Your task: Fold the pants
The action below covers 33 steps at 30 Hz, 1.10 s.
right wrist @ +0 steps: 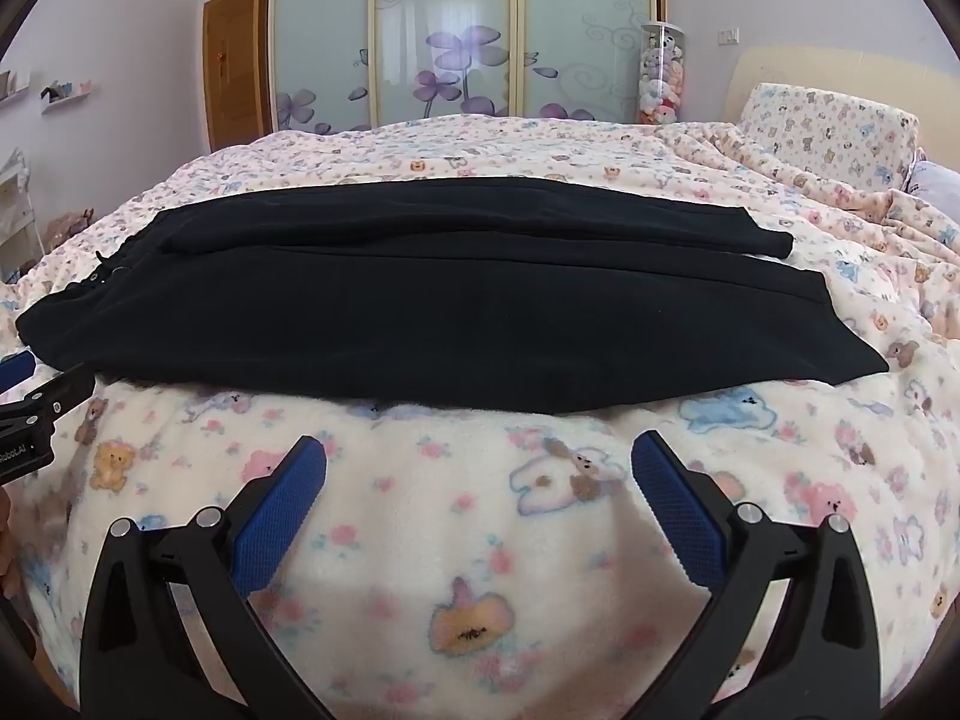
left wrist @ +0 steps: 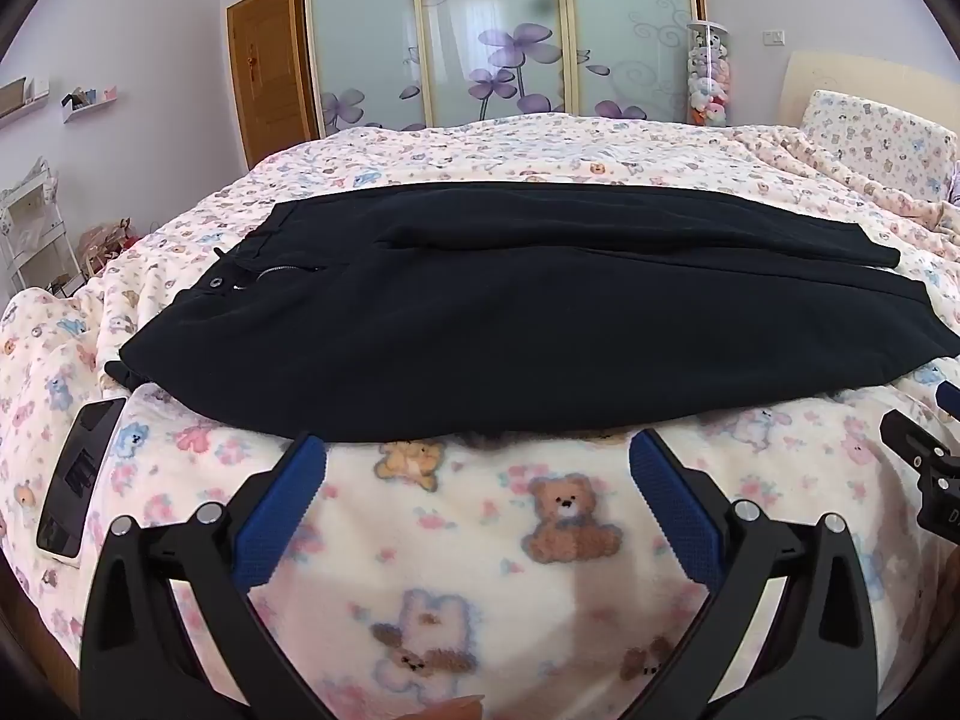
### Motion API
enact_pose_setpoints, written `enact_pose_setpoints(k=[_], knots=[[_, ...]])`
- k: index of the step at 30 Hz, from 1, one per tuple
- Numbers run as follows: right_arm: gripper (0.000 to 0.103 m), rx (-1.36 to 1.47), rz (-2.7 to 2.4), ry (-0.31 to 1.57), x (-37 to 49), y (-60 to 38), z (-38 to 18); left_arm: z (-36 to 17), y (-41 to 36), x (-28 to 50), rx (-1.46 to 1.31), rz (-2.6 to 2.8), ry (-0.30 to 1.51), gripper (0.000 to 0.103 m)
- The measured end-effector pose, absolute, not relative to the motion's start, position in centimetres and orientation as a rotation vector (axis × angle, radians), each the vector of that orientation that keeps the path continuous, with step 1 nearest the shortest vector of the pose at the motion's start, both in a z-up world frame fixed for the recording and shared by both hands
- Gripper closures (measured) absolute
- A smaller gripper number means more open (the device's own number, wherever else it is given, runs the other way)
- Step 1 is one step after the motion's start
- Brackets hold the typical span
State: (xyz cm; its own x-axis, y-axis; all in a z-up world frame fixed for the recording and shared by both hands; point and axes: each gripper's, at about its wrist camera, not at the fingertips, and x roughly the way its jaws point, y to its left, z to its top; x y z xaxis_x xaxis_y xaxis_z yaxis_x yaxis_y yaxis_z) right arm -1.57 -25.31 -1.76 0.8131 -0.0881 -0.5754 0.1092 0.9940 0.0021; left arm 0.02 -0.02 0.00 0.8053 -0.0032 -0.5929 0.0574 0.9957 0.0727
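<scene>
Teddy-bear fleece bedding point(left wrist: 558, 516) covered the bed under both your tools. Your left gripper point(left wrist: 477, 450) had its blue-padded jaws spread wide with nothing between them, hovering just short of the black pants point(left wrist: 510, 324). Your right gripper point(right wrist: 479, 450) was equally wide and empty, also just short of the pants' near edge. The pants lay flat across the bedding, waistband with zipper point(left wrist: 279, 272) at the left, legs running right. Left of the pants rested a black phone point(left wrist: 75, 474). Beyond the pants stood a floral sliding wardrobe point(right wrist: 462, 30).
</scene>
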Motion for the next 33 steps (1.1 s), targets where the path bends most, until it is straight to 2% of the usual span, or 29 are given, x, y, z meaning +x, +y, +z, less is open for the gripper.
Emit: enact_pose_setpoints(k=[33], knots=[[0.001, 0.044, -0.115, 0.595, -1.88, -25.67, -1.43, 0.15, -0.85, -0.59, 0.091, -0.031, 0.628, 0.002]])
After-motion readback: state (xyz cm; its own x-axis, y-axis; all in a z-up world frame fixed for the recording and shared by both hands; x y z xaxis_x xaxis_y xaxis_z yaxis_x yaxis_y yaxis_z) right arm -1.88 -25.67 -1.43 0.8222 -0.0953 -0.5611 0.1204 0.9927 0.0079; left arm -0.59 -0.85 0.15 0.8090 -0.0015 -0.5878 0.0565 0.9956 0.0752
